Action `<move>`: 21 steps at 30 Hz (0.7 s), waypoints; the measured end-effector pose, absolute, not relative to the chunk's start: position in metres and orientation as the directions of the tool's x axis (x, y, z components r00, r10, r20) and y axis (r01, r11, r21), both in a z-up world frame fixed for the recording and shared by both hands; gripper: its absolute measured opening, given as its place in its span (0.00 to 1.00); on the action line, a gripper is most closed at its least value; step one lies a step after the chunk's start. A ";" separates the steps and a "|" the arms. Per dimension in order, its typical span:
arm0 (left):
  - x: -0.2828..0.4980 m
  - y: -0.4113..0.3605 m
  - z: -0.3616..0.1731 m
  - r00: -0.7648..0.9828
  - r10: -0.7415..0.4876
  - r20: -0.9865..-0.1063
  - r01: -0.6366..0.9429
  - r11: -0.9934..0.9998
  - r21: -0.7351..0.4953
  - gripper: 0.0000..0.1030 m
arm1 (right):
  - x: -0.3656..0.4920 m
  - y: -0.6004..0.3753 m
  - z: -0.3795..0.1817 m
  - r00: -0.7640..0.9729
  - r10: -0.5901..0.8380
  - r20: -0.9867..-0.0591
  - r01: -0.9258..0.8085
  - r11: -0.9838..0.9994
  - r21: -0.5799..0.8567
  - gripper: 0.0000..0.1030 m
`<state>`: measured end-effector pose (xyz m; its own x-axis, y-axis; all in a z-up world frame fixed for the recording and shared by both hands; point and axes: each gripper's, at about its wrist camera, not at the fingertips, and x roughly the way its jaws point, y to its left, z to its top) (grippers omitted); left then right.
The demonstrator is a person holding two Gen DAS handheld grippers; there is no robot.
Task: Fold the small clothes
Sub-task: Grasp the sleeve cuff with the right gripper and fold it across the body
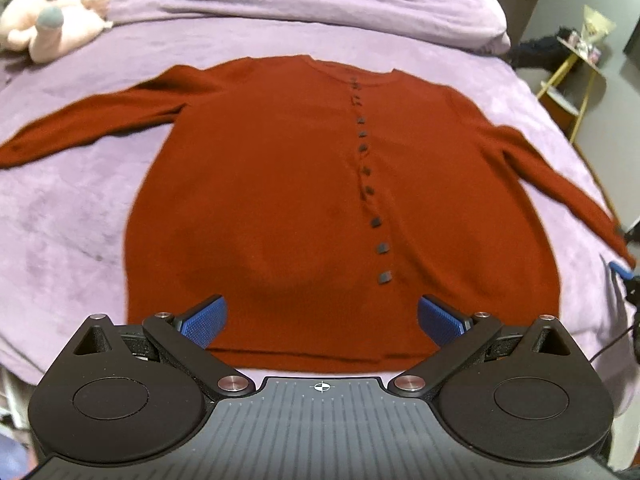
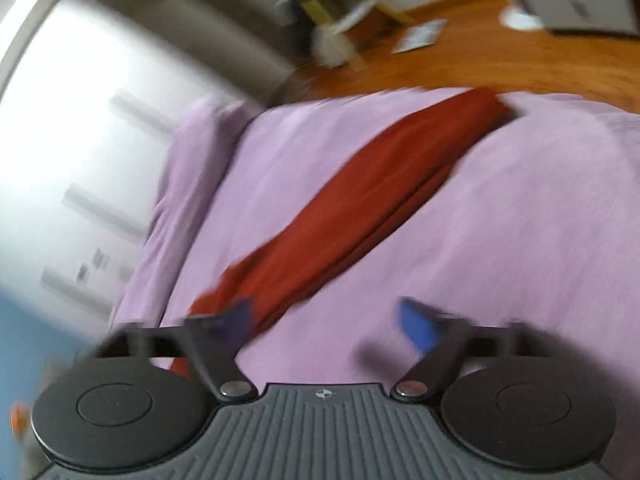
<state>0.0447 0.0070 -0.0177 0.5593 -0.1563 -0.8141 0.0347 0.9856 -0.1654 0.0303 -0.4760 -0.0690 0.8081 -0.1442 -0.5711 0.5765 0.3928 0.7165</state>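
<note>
A rust-red cardigan (image 1: 280,200) with a row of dark buttons lies flat and spread on the purple bedspread (image 1: 68,208), sleeves out to both sides. My left gripper (image 1: 322,320) is open and empty, hovering over the cardigan's bottom hem. In the blurred right wrist view, the cardigan's right sleeve (image 2: 352,208) runs diagonally across the bed. My right gripper (image 2: 326,324) is open and empty, just beside the sleeve's near part. The right gripper's blue tip also shows in the left wrist view (image 1: 619,270) by the sleeve cuff.
A pink plush toy (image 1: 52,20) lies at the bed's far left. A bunched purple duvet (image 1: 300,0) lies along the far side. A yellow-legged stand (image 1: 576,76) is off the bed's right edge, with wooden floor (image 2: 500,60) beyond it.
</note>
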 end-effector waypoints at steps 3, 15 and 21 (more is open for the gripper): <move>0.052 -0.003 -0.021 0.548 -0.157 -0.822 0.044 0.986 -0.159 1.00 | 0.031 -0.498 -0.089 0.800 -0.203 -0.564 0.600 0.281 0.749 0.41; 0.076 -0.018 -0.035 0.505 -0.179 -0.844 0.075 0.984 -0.164 1.00 | 0.043 -0.538 -0.092 0.742 -0.322 -0.588 0.670 0.330 0.665 0.20; 0.086 -0.015 -0.033 0.518 -0.203 -0.831 0.100 0.979 -0.177 1.00 | 0.082 -0.521 -0.054 0.688 -0.384 -0.616 0.714 0.510 0.480 0.09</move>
